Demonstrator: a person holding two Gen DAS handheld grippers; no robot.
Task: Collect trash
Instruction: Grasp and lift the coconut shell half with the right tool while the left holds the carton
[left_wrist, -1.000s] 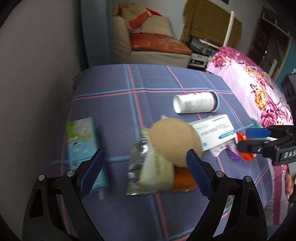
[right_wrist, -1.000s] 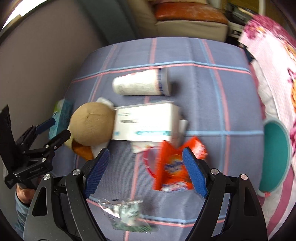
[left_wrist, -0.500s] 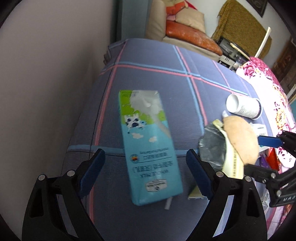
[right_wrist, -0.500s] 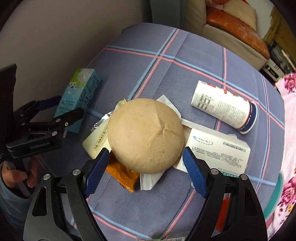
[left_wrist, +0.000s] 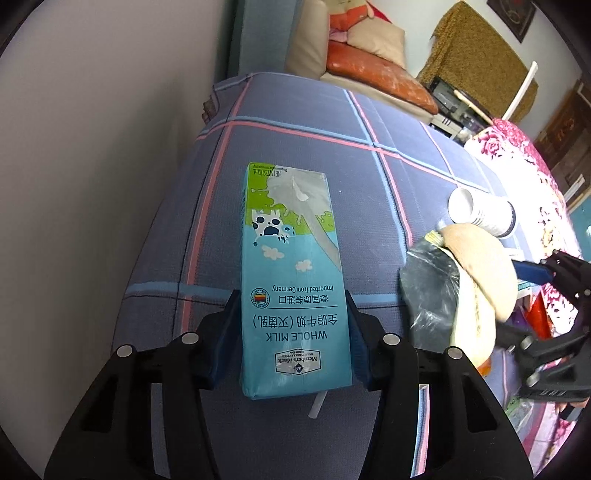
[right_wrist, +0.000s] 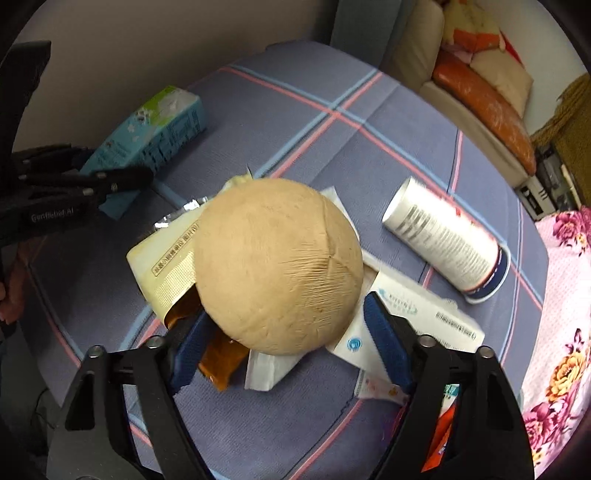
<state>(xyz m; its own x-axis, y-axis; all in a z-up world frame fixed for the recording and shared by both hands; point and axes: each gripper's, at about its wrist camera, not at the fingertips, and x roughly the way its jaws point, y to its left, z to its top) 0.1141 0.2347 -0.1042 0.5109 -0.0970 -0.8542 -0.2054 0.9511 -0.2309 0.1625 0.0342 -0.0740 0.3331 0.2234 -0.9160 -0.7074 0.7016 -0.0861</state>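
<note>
**Both grippers closing on separate pieces of trash**

Step in hand: grasping. The left gripper (left_wrist: 293, 341) is closing its fingers on the milk carton (left_wrist: 291, 280), which lies flat near the left edge of the plaid-covered bed (left_wrist: 295, 122); the pads appear to touch its sides. The right gripper (right_wrist: 286, 345) is closing round the tan round object (right_wrist: 277, 264) atop wrappers mid-bed, not yet gripped.

Next: finish both closures, then lift.

A second ago, both sets of fingers stood wider, elsewhere over the pile.

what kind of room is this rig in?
Most likely a lived-in home, a bedroom or living room. The trash lies on a plaid bedcover over what looks like a bed, a cushioned sofa stands behind it, and a floral quilt lies to one side.
</note>
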